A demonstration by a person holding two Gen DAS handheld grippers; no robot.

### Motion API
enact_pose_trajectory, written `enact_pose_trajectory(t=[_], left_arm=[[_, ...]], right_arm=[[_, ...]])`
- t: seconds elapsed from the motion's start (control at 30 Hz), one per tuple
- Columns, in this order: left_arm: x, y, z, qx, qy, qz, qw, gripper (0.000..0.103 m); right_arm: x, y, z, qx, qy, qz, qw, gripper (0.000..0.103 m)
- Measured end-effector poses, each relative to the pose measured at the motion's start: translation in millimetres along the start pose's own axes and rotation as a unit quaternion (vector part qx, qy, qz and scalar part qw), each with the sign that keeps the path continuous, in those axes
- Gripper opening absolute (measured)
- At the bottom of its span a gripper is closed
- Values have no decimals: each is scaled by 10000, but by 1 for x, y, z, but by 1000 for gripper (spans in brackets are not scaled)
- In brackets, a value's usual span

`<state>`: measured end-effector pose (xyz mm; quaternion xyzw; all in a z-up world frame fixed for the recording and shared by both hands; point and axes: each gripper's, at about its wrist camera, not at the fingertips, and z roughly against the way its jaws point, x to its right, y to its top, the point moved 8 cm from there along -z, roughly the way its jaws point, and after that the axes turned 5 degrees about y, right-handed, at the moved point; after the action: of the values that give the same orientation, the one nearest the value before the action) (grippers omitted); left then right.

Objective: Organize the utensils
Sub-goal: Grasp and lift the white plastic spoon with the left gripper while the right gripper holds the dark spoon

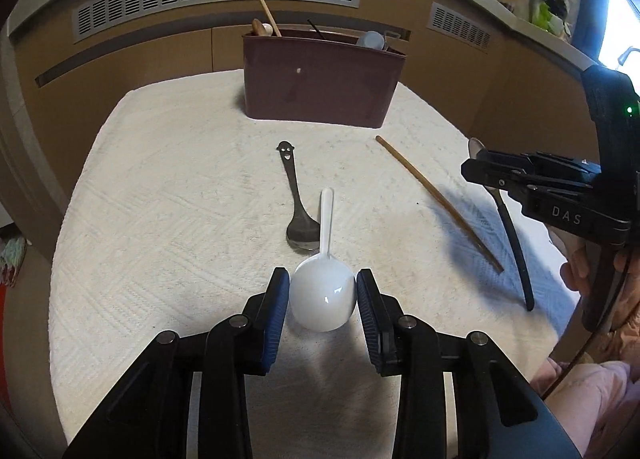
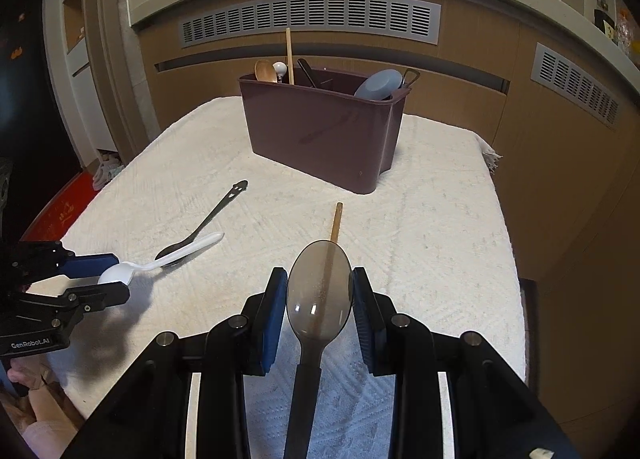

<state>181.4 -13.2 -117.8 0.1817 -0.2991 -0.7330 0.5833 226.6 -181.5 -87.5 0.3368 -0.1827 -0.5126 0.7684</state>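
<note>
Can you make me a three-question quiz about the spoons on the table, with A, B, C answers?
1. Where is the brown bin?
A. At the far end of the white cloth
B. On the floor
C. Between the two grippers

2. What colour is the spoon in the left gripper?
A. Red
B. White
C. Green

3. What is the right gripper doing?
A. Hanging empty
B. Holding a chopstick
C. Holding a smoky see-through spoon

Answers:
1. A, the bin stands at the cloth's far end, beyond the loose utensils.
2. B, the white spoon has its bowl squeezed between the blue pads.
3. C, the smoky spoon sits bowl-first between its pads, and the wooden chopstick lies on the cloth behind it.
</note>
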Motion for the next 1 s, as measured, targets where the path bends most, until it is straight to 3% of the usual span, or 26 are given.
enact_pose_trajectory(t=[0.13, 0.27, 0.5, 0.77, 0.87, 1.0], left_arm=[[1, 9, -5, -177, -26, -116, 9998, 36], [-2, 15, -5, -118, 208, -258, 9994, 36], [4, -2, -12, -540, 66, -737, 9958, 38], [7, 15, -23, -859, -312, -404, 9950, 38], [21, 24, -37, -913, -165, -796, 9925, 38], [43, 34, -57, -1056, -39, -1567, 9820, 37]], right_arm=[[2, -2, -2, -42, 23, -46, 10000, 29], [3, -5, -2, -39, 30, -70, 10000, 29], [8, -11, -5, -104, 58, -154, 9998, 29], [7, -12, -5, -90, 119, -152, 9998, 29], [6, -12, -6, -101, 147, -156, 9997, 29], [4, -13, -6, -99, 146, -128, 9998, 29]])
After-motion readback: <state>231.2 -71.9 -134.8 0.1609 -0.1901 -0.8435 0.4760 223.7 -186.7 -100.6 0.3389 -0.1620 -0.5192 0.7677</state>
